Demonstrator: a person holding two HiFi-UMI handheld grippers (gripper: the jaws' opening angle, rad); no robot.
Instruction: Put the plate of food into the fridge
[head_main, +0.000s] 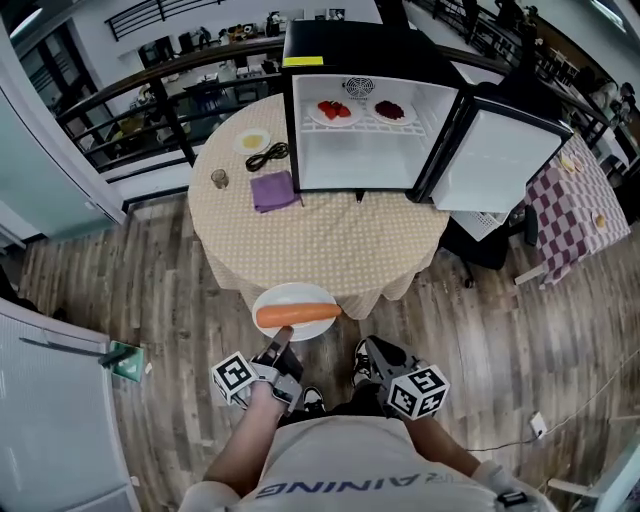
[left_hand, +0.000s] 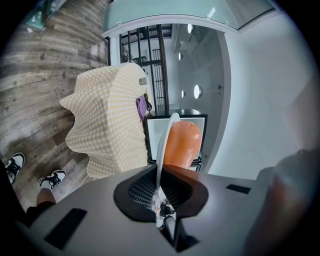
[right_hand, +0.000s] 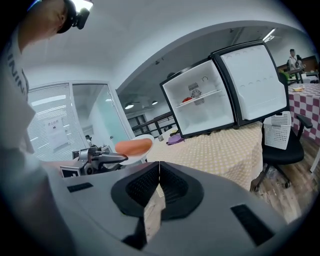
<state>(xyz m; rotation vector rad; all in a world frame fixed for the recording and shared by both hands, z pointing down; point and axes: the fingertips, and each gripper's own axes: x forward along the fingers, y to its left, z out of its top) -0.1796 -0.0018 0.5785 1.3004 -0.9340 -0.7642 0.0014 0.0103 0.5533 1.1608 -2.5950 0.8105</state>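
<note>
A white plate (head_main: 290, 298) carrying one long orange piece of food (head_main: 297, 314) hangs in the air just in front of the round table's near edge. My left gripper (head_main: 279, 343) is shut on the plate's near rim. In the left gripper view the plate (left_hand: 163, 145) shows edge-on between the jaws, with the orange food (left_hand: 183, 144) to its right. My right gripper (head_main: 372, 350) is shut and empty, low beside the left one; the right gripper view shows its pads (right_hand: 168, 186) meeting. The black fridge (head_main: 366, 178) stands open on the table's far side, its door (head_main: 497, 160) swung right.
Two plates of red food (head_main: 334, 110) (head_main: 389, 110) sit on the fridge's upper shelf. On the dotted tablecloth (head_main: 330, 240) lie a purple cloth (head_main: 272, 190), a black cable (head_main: 266, 155), a small plate (head_main: 253, 140) and a glass (head_main: 219, 179). A checked table (head_main: 575, 205) stands right.
</note>
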